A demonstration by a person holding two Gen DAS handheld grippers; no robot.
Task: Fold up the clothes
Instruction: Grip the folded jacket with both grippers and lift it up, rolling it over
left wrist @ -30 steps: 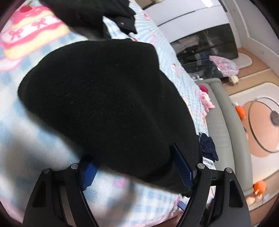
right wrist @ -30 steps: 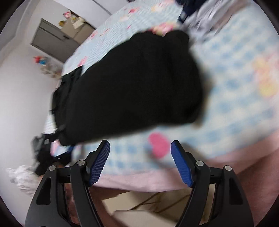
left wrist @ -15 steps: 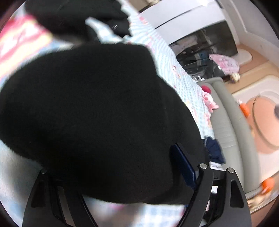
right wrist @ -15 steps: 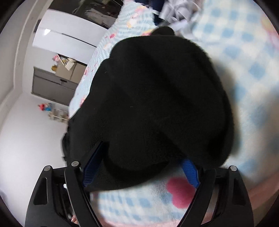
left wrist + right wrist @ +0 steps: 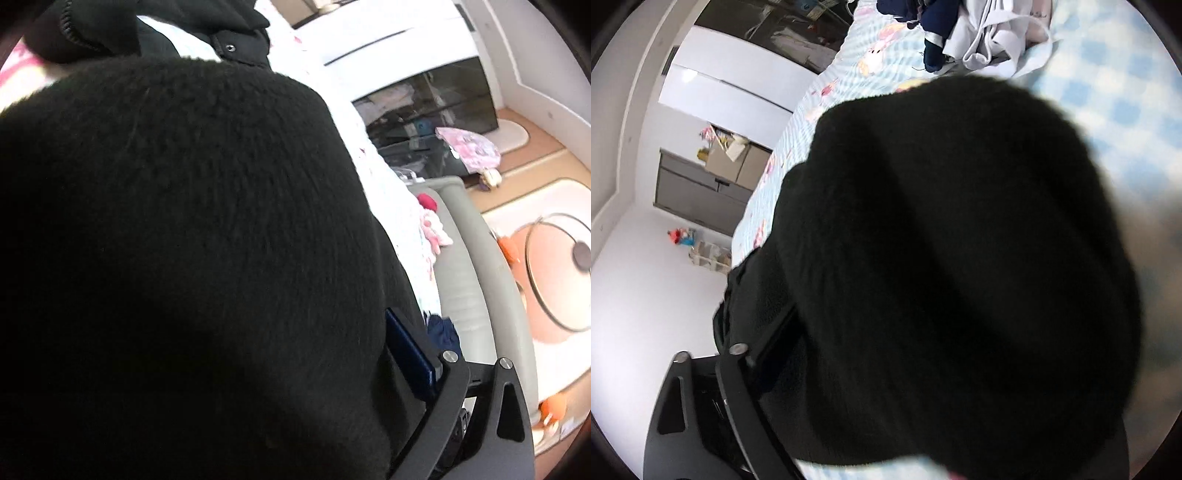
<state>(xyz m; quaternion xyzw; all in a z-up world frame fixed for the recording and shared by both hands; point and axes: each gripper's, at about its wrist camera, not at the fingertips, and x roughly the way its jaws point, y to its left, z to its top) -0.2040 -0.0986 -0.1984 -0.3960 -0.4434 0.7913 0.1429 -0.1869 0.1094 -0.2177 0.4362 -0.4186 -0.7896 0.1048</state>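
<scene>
Both my claws sit buried in the black fleece (image 5: 192,258) on the checked blanket (image 5: 1126,96), likely to lift its edge; fleece hides the tips, so I cannot tell their grip.

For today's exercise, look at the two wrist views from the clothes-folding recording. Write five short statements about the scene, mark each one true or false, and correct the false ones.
1. The black fleece fills most of both wrist views. True.
2. The fleece lies on a bare wooden table. False: it lies on a blue checked blanket.
3. Pale and navy clothes lie bunched on the blanket beyond the fleece. True.
4. The left gripper hangs well clear of the fleece. False: the fleece covers all but one blue pad.
5. The right gripper holds a white shirt. False: only the fleece is at its fingers, and they are mostly hidden.
</scene>
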